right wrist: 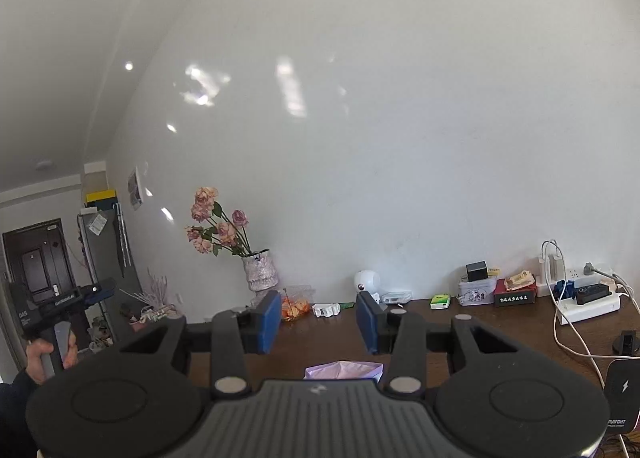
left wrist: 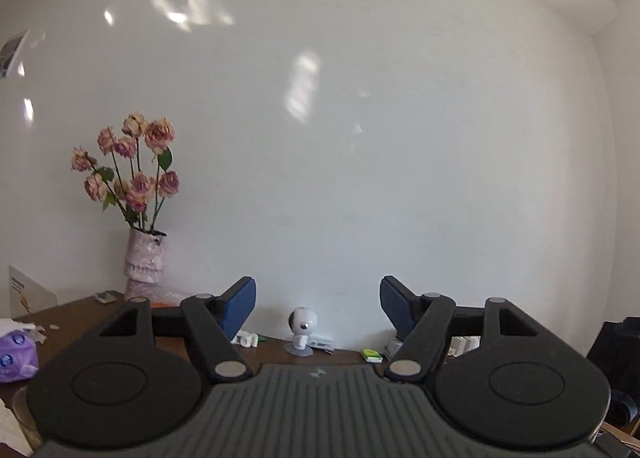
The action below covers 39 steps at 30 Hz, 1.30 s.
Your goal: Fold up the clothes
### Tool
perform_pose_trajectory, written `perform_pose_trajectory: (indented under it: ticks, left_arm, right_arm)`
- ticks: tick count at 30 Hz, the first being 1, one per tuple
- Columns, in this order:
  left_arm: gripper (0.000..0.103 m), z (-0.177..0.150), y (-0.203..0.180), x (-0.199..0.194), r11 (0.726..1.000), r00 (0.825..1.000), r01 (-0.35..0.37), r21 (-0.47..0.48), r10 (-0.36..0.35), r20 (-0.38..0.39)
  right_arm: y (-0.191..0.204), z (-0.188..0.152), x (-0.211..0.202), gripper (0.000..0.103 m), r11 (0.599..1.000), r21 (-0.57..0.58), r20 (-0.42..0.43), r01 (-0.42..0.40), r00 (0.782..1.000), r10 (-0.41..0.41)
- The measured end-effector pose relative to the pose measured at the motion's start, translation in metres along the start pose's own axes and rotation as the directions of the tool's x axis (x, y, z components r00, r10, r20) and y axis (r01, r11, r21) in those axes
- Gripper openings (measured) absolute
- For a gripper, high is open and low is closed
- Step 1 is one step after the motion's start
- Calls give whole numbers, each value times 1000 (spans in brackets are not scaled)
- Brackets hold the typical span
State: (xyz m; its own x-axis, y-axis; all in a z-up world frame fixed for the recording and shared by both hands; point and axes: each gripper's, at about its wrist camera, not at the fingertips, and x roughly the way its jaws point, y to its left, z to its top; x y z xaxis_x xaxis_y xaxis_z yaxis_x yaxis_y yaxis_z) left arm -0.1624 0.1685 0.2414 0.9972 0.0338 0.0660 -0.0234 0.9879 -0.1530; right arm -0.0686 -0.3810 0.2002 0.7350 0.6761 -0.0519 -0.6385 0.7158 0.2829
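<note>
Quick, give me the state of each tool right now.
Left tool: open, nothing between its pads.
Right tool: open, holding nothing.

Ahead of me a plain white wall (left wrist: 360, 137) fills most of the frame, dappled with bright patches of reflected light (left wrist: 188, 1) at upper left. Along the bottom runs a dark brown wooden table (right wrist: 500, 322). At far left, a dark door (right wrist: 38, 258) and a tall grey cabinet (right wrist: 106, 254) stand.
</note>
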Motion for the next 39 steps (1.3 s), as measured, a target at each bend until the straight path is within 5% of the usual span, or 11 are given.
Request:
perform_pose_trajectory:
  ticks: [5, 10, 16, 22, 29, 31, 33, 37, 39]
  left_arm:
    - [84, 20, -45, 22, 970, 974, -195, 146, 174, 146]
    - [84, 38, -70, 62, 961, 965, -233, 148, 209, 157]
    - [84, 107, -107, 71, 953, 956, -271, 134, 251, 149]
    - [98, 159, -137, 20, 960, 980, -169, 222, 188, -71]
    - [96, 200, -147, -16, 946, 975, -79, 314, 139, -171]
    - [97, 210, -143, -19, 948, 969, 11, 318, 68, -236]
    - [102, 199, -139, -16, 935, 958, 78, 347, 26, -285]
    - [103, 123, -117, 12, 920, 911, 214, 329, -66, -407]
    - [103, 57, -106, 23, 912, 901, 256, 320, -105, -421]
  right_arm:
    - [-55, 6, -33, 40, 991, 103, -19, -91, 995, 94]
    - [-73, 30, -40, 40, 993, 29, -127, -112, 985, 115]
    - [-58, 81, -73, 44, 985, -80, -92, -152, 985, 144]
    - [-14, 86, -95, 57, 961, -244, -123, -131, 987, 103]
    - [39, 127, -101, 57, 936, -350, -225, -40, 973, -42]
    - [51, 142, -105, 63, 935, -356, -245, -14, 966, -79]
    - [62, 147, -108, 87, 927, -374, -251, 17, 961, -118]
    - [68, 116, -94, 91, 932, -360, -286, 36, 947, -147]
    - [67, 85, -80, 91, 937, -347, -307, 22, 942, -136]
